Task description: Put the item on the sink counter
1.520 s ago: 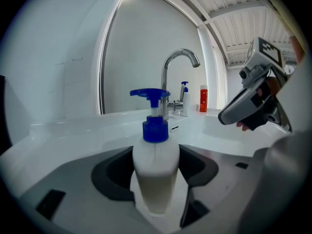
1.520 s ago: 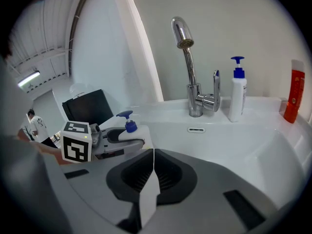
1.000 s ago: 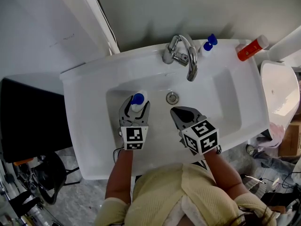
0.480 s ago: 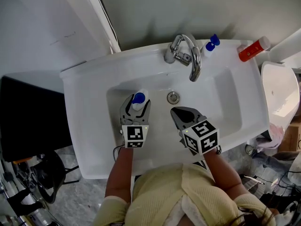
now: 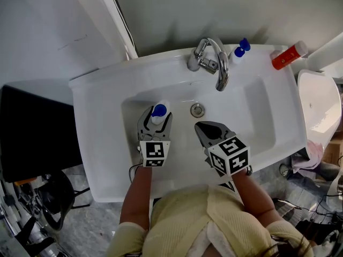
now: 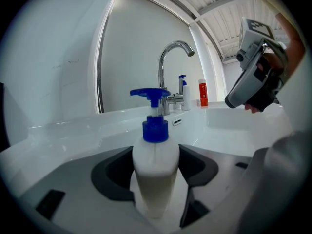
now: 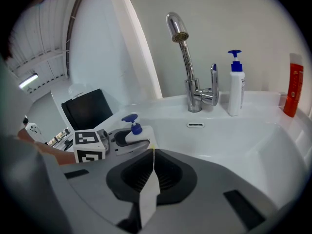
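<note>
- Head view: the left tool [image 5: 154,123] pinches a white plastic pump bottle with a blue dispenser [image 5: 158,112] inside the basin of the white ceramic sink [image 5: 257,116].
- Right gripper view: the right tool [image 7: 152,155] hangs beside it, jaws pressed together, empty.

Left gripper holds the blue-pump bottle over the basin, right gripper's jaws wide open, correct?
No: the right gripper has its jaws shut and empty, per the right gripper view. The left gripper does hold the pump bottle over the basin.
</note>
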A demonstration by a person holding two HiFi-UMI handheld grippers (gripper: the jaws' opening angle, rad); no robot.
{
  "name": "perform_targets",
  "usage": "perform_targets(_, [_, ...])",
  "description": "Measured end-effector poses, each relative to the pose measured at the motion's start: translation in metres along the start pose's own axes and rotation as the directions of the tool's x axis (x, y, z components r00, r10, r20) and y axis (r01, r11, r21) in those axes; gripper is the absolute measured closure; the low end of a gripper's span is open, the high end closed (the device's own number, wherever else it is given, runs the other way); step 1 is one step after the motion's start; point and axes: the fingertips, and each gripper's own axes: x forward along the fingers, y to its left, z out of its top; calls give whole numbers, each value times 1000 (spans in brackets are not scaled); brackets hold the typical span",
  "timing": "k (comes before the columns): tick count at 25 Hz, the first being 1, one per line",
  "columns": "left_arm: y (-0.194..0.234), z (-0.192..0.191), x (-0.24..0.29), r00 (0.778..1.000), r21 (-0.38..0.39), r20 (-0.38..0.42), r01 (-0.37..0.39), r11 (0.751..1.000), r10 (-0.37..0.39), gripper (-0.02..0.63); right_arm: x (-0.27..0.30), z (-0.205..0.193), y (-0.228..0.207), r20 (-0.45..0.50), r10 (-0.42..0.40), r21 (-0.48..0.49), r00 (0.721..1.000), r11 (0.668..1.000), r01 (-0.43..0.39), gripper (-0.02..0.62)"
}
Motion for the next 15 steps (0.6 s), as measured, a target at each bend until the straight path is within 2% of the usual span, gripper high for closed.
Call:
perform_targets(8, [-2, -5, 0, 999, -49, -49, -2, 999, -1, 310, -4, 0, 1, 8, -4, 1, 1000, 1000, 4, 569])
perform_targets(15, [-3, 2, -3, 999, -48, -34, -8, 999, 7, 310, -10, -2, 2, 15, -6, 4, 1000, 1000, 6, 569])
